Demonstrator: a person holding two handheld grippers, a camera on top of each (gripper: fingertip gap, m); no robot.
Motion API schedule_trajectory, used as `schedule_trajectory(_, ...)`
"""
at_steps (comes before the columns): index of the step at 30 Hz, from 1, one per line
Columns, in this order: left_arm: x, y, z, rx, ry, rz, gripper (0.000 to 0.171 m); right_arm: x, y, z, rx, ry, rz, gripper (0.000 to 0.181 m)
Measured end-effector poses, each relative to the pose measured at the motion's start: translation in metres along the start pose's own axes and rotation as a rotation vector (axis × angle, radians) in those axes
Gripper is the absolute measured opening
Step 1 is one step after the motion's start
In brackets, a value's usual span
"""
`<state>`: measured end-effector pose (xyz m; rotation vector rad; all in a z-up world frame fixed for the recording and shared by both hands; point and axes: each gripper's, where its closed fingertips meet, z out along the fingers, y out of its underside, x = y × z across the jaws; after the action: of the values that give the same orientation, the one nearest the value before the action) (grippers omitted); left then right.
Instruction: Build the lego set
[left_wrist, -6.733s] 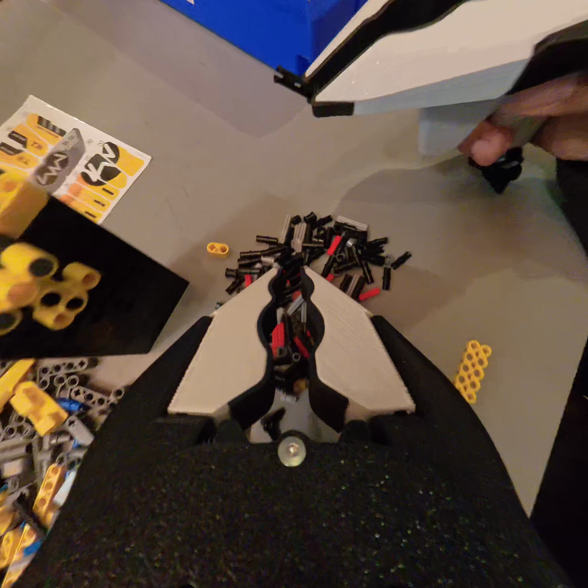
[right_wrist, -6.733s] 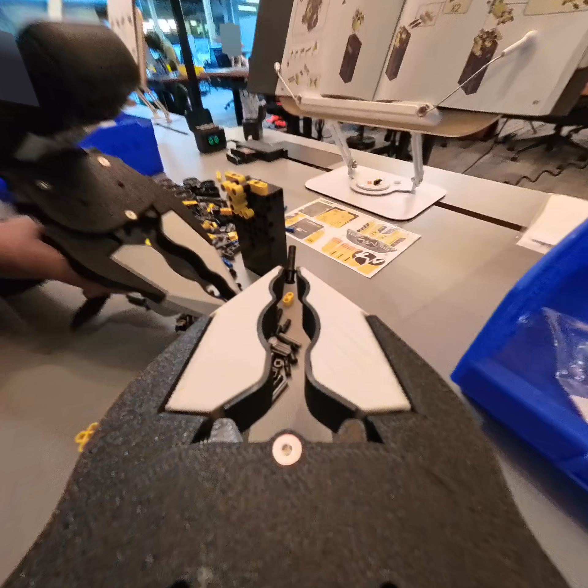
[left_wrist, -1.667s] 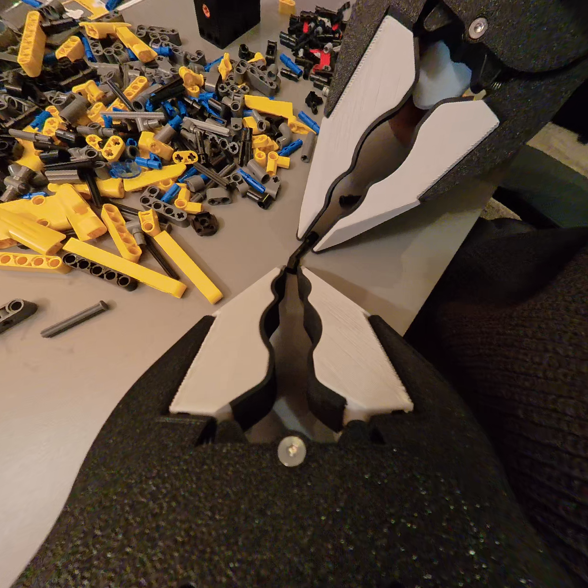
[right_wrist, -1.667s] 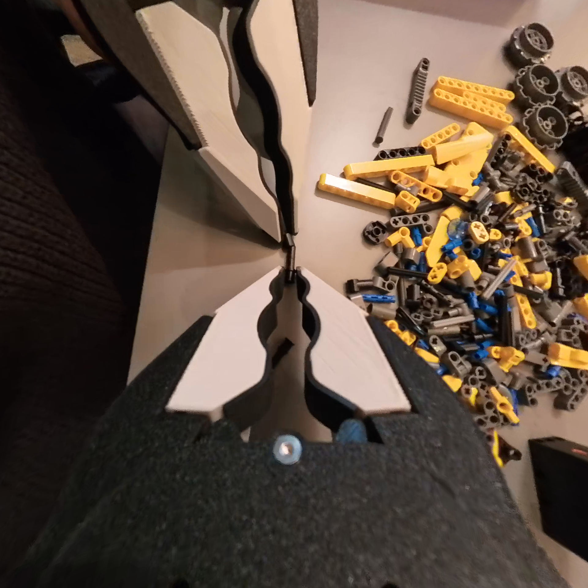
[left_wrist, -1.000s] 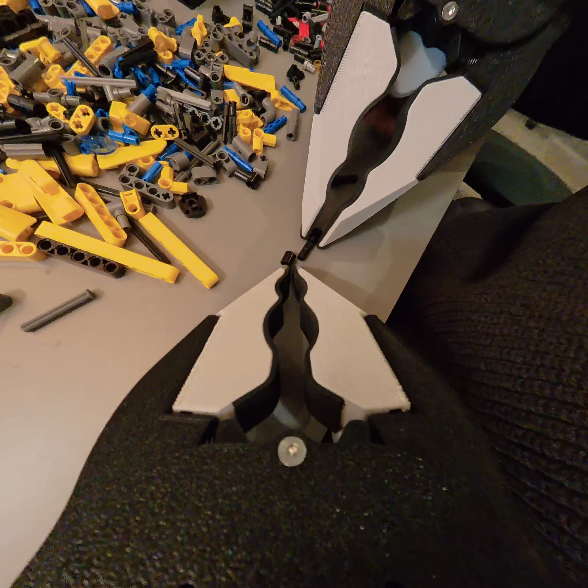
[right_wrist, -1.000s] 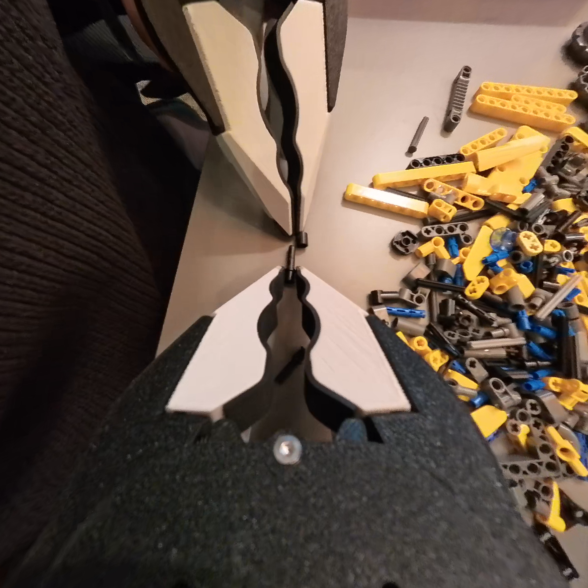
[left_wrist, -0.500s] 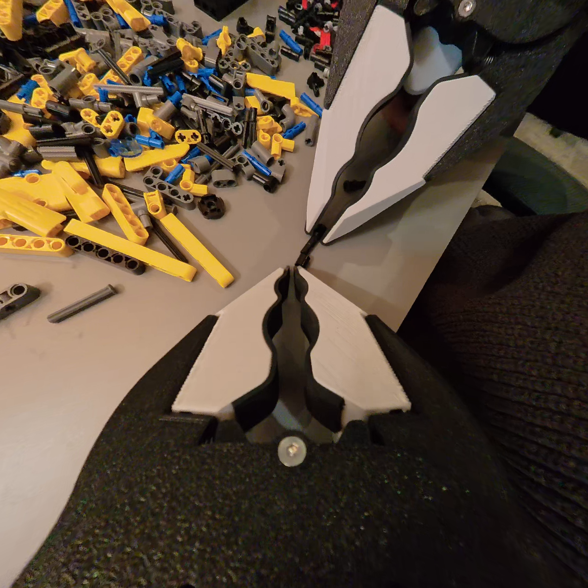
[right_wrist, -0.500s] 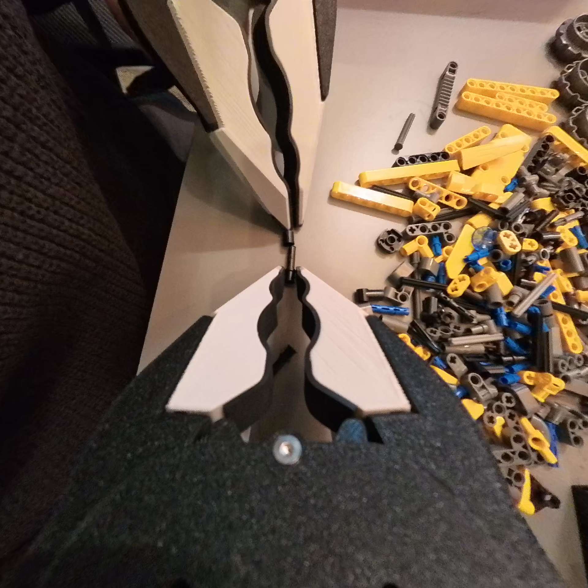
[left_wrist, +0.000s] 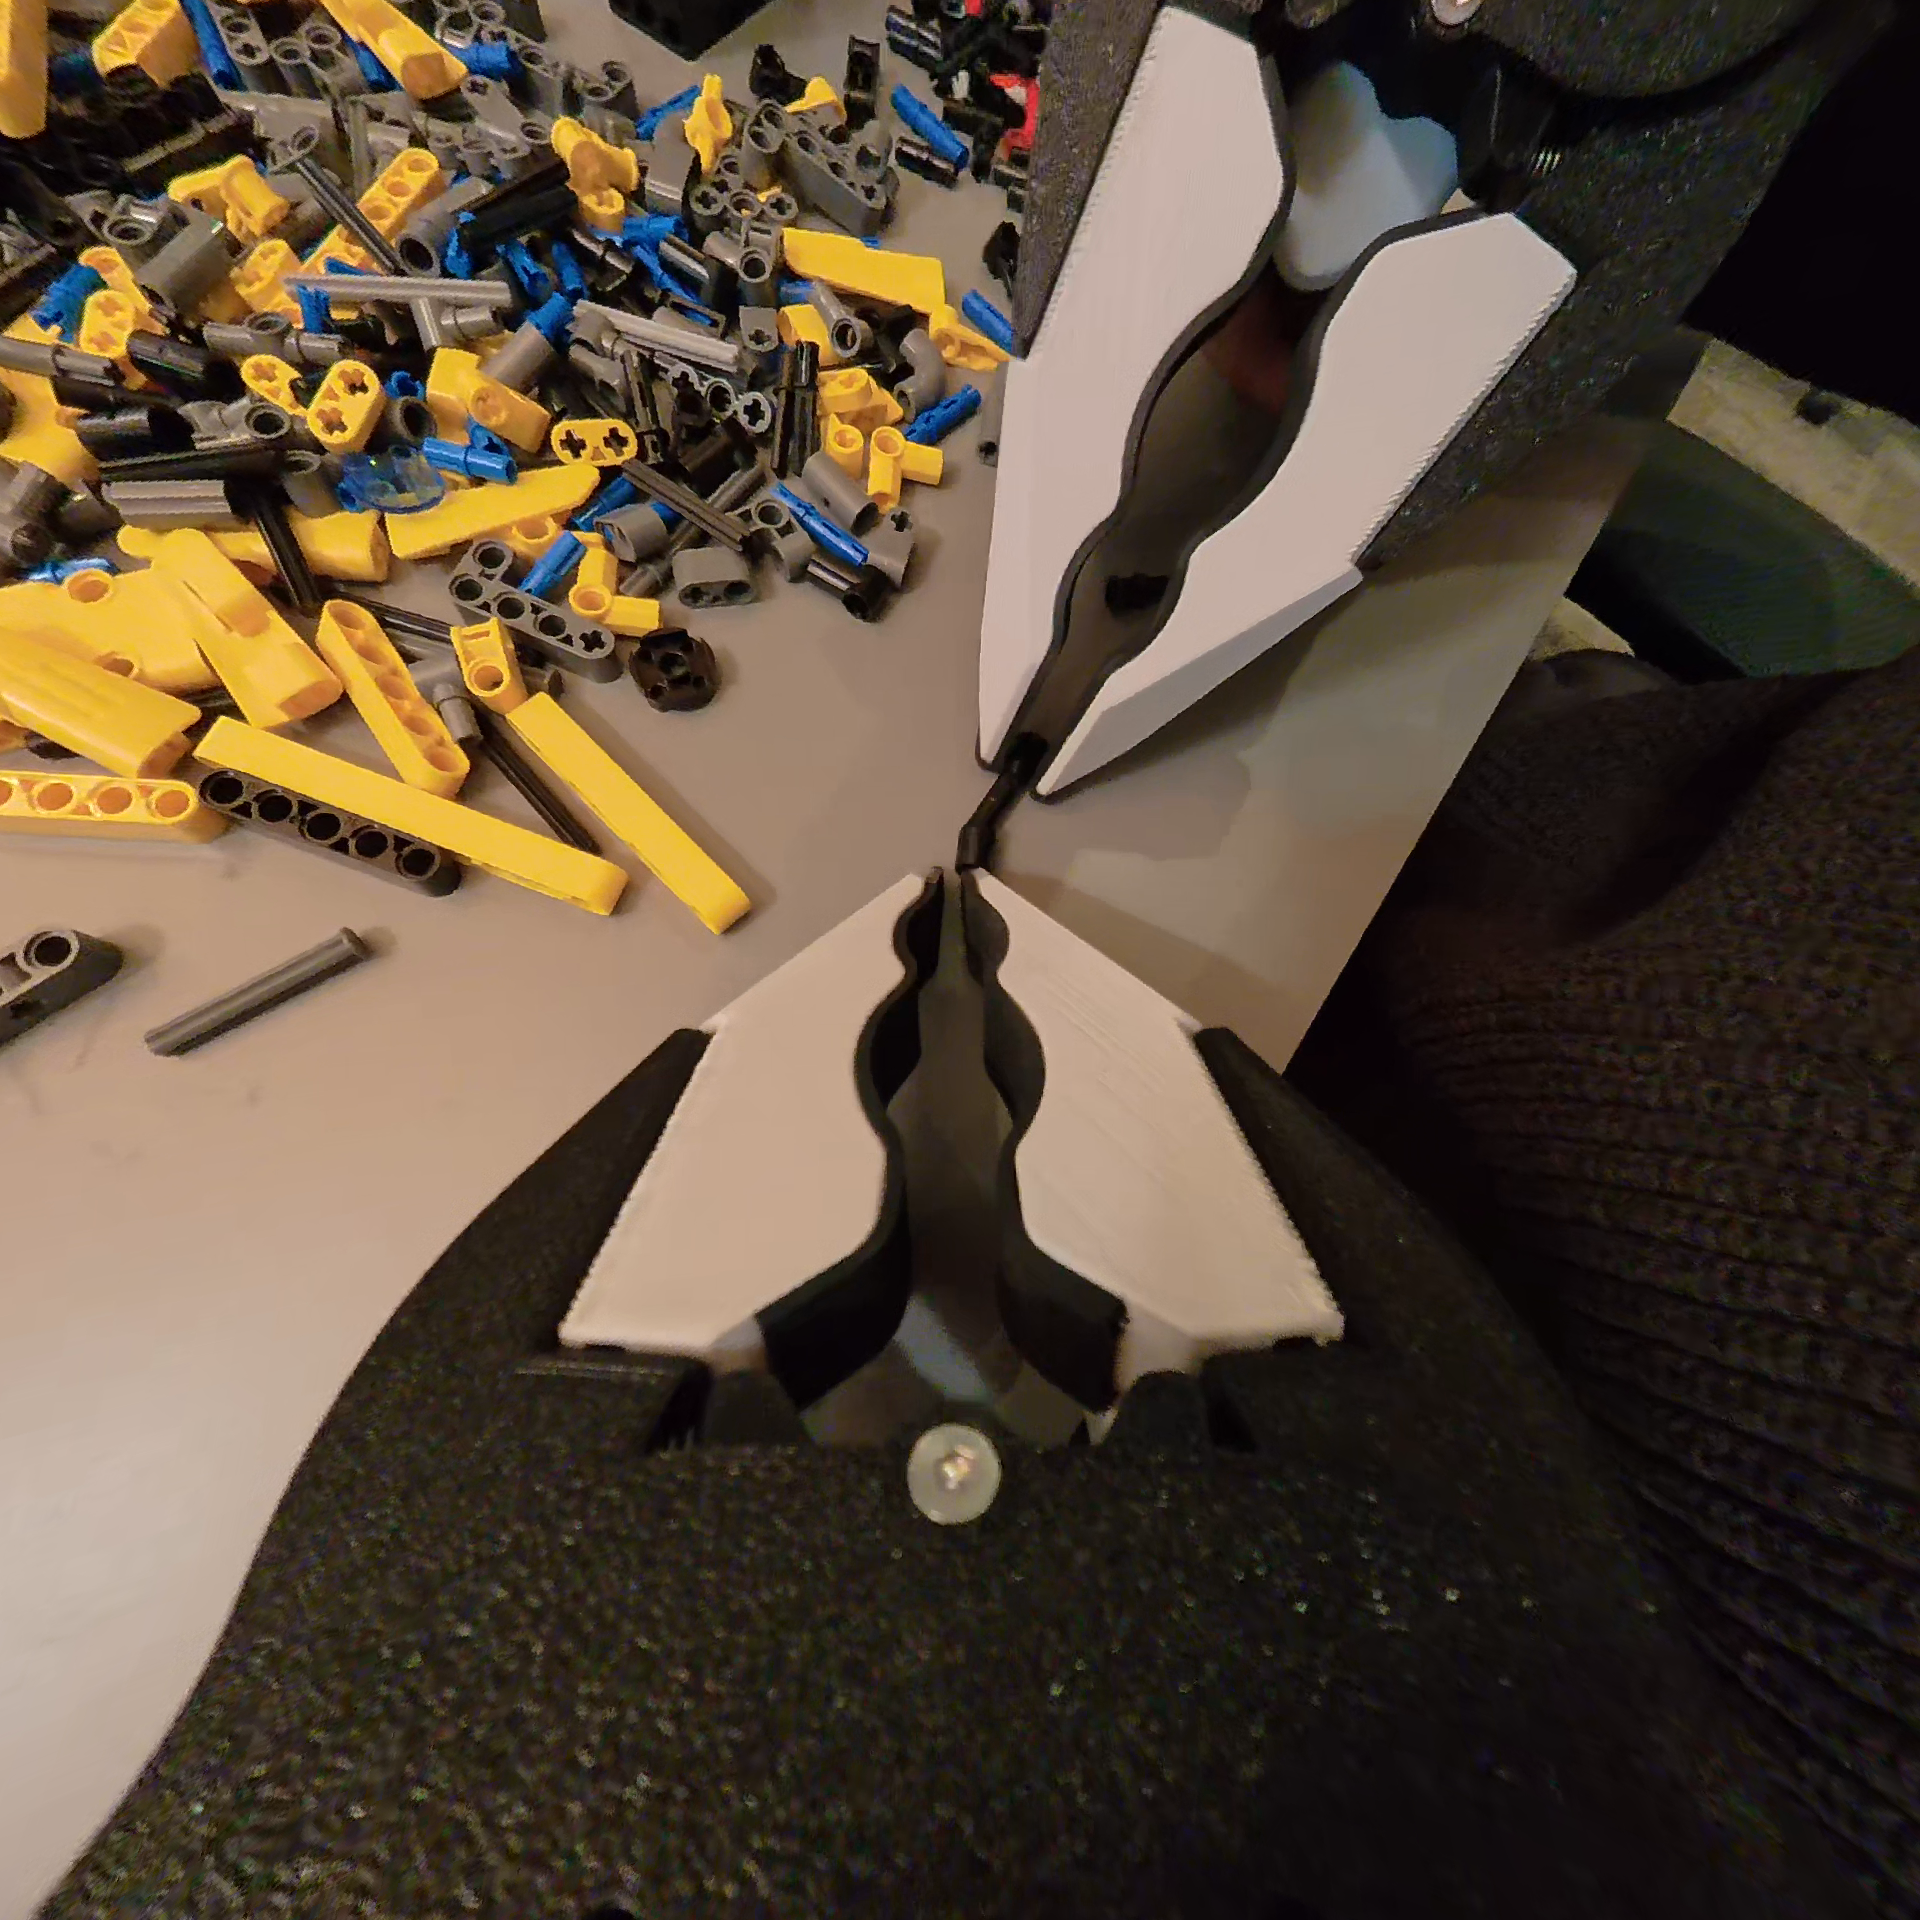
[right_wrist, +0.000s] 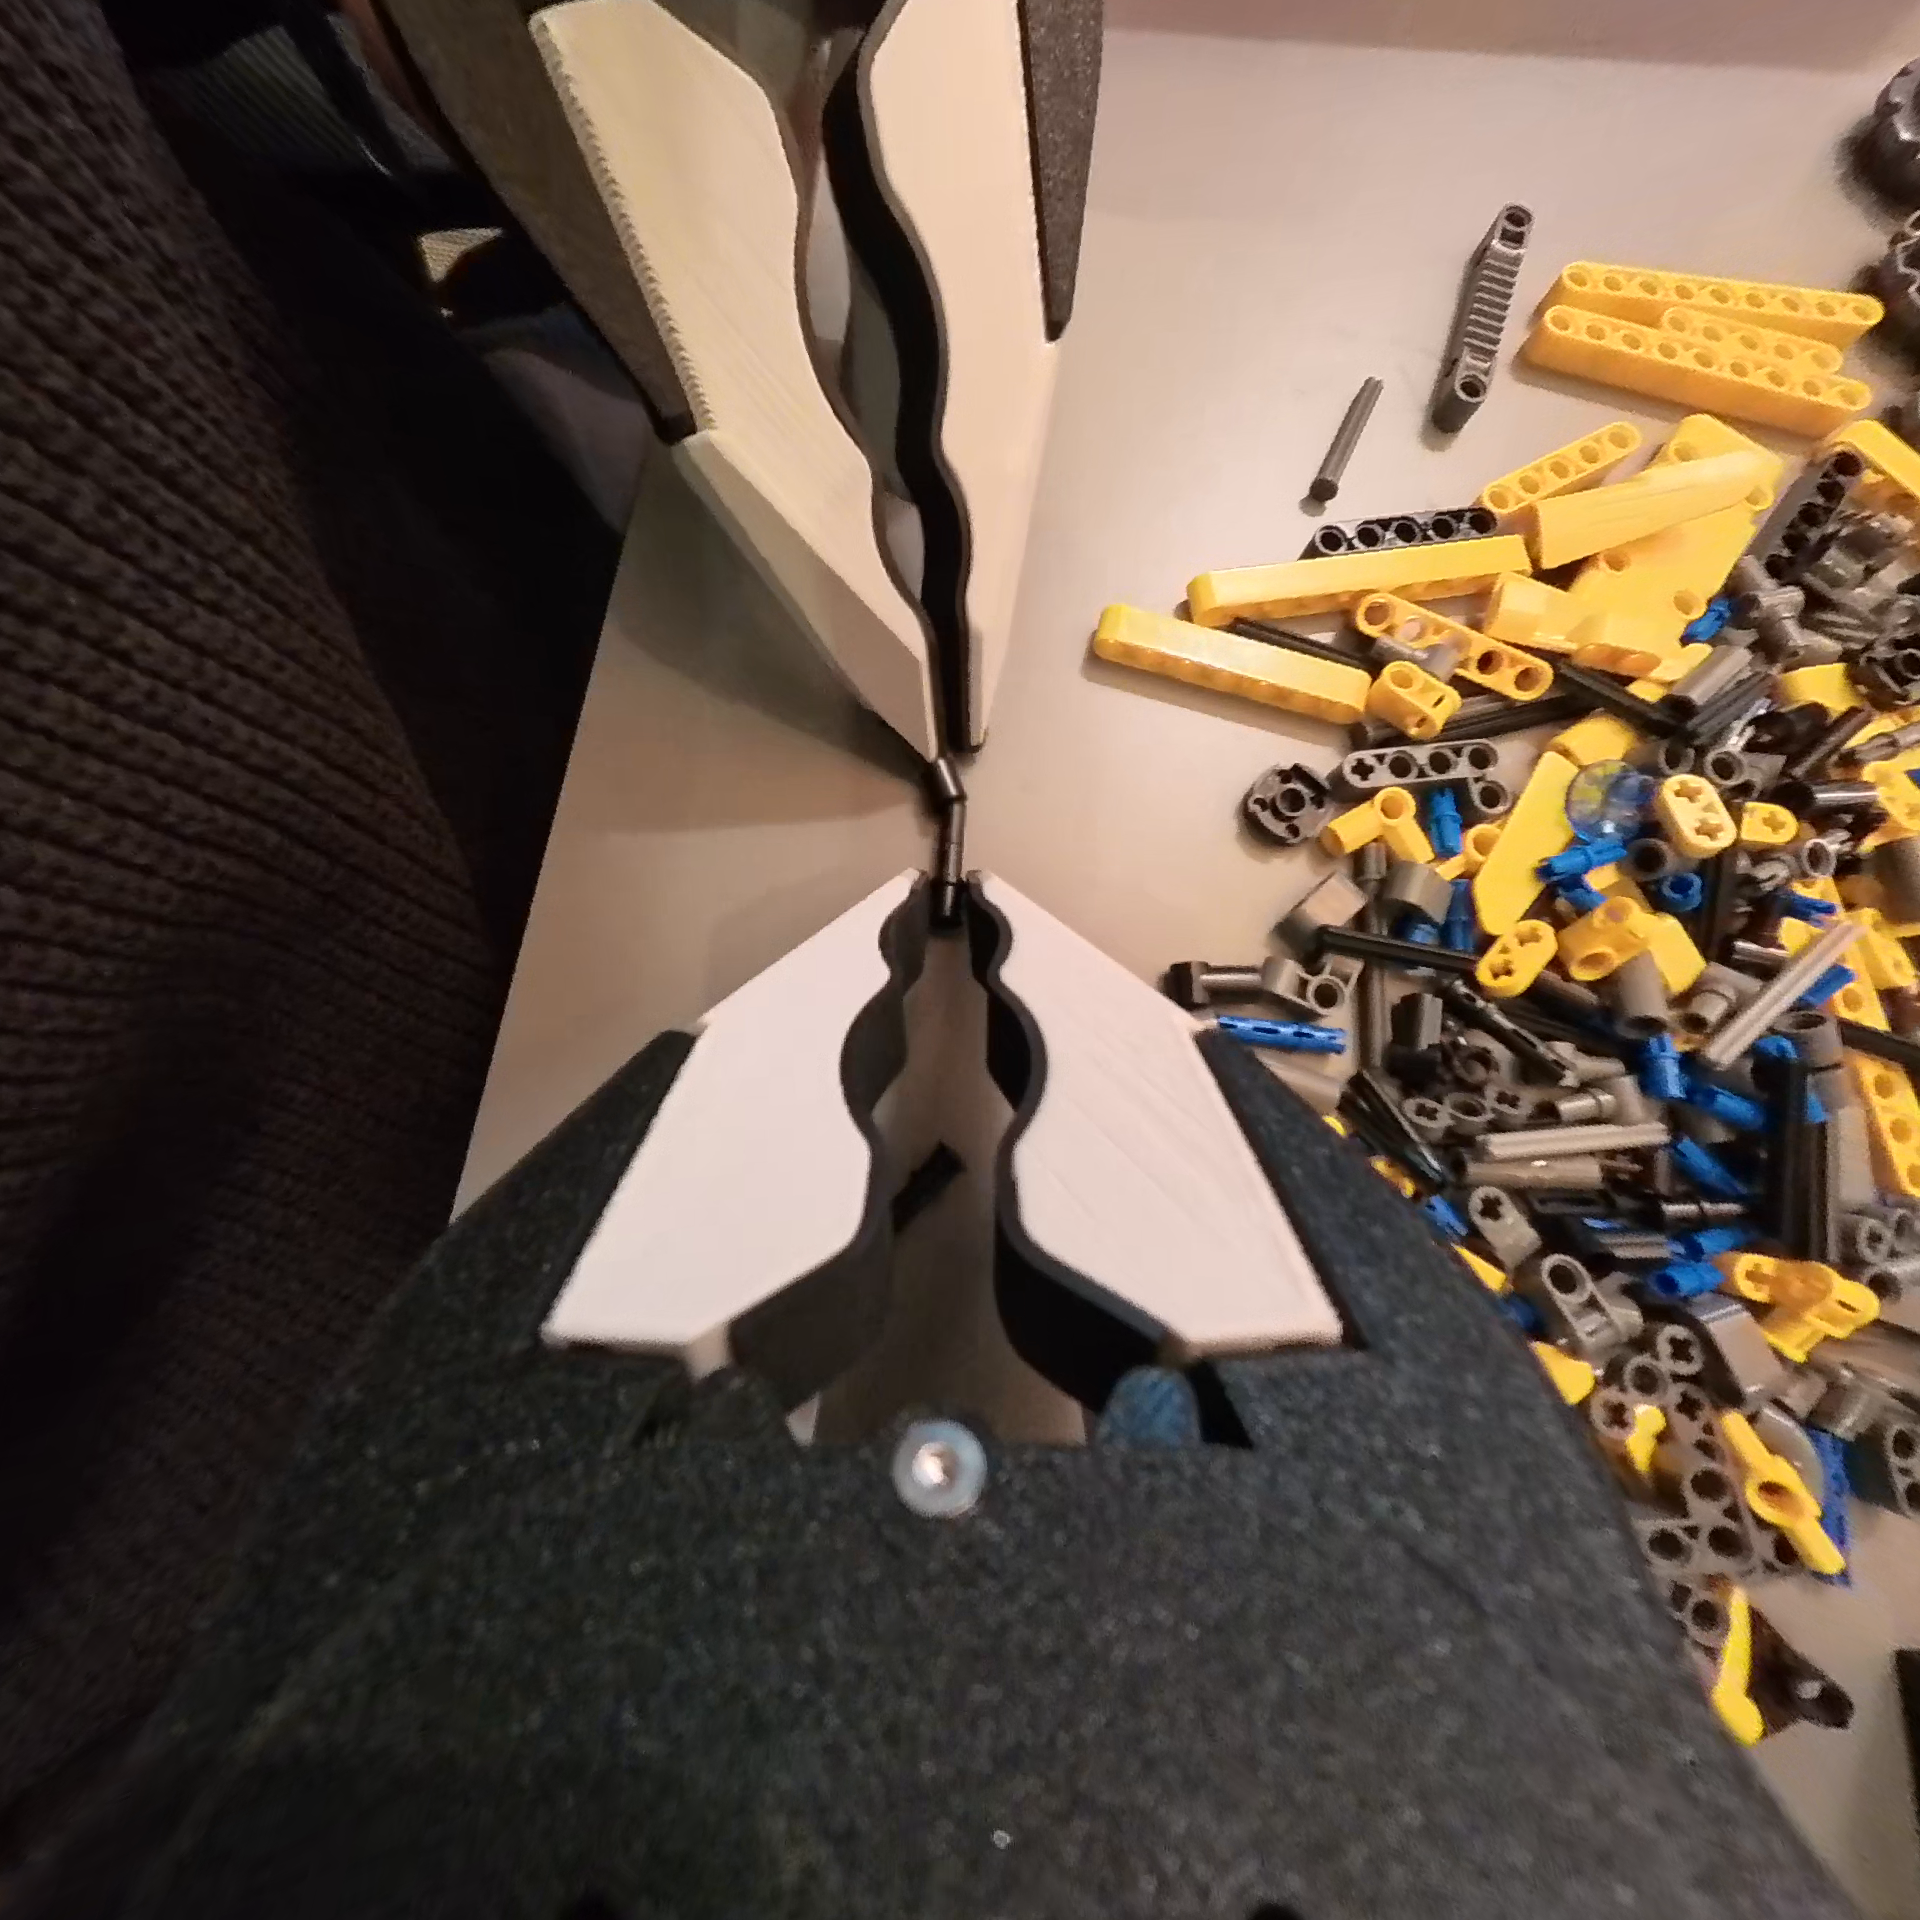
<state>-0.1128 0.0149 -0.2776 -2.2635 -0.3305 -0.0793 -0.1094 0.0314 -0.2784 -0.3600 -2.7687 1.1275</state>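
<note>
My left gripper (left_wrist: 951, 883) and right gripper (right_wrist: 945, 899) point tip to tip just above the grey table (left_wrist: 260, 1195), near its edge. The right gripper is shut on a thin black pin (right_wrist: 948, 868) that sticks out ahead of its tips. The left gripper is shut on a short black connector piece (right_wrist: 943, 781). The two pieces touch end to end at a slight angle. In the left wrist view the right gripper (left_wrist: 1023, 764) comes in from the upper right with its pin (left_wrist: 1003, 795). In the right wrist view the left gripper (right_wrist: 951, 753) comes down from above.
A big heap of yellow, grey, blue and black building pieces (left_wrist: 468, 416) covers the table beside the grippers; it also shows in the right wrist view (right_wrist: 1610, 935). A loose grey axle (left_wrist: 255, 992) lies apart. A person's dark knitted sleeve (left_wrist: 1662, 1143) is at the table edge. About 11 cm separates my left fingertips from the loose grey axle (left_wrist: 255, 992). My right wrist view (right_wrist: 1354, 426) looks at it from another angle.
Both grippers left the small pile of black pins and came to the table edge. In the last second the two held pieces were a little apart; they now touch at an angle.
</note>
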Motion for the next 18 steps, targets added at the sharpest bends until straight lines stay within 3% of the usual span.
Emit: schedule_trajectory(18,0.0048,-0.0014,0.0019,-0.011,0.012,-0.001,0.008,0.0003,-0.0003,0.0005,0.001,-0.005,-0.002,0.006)
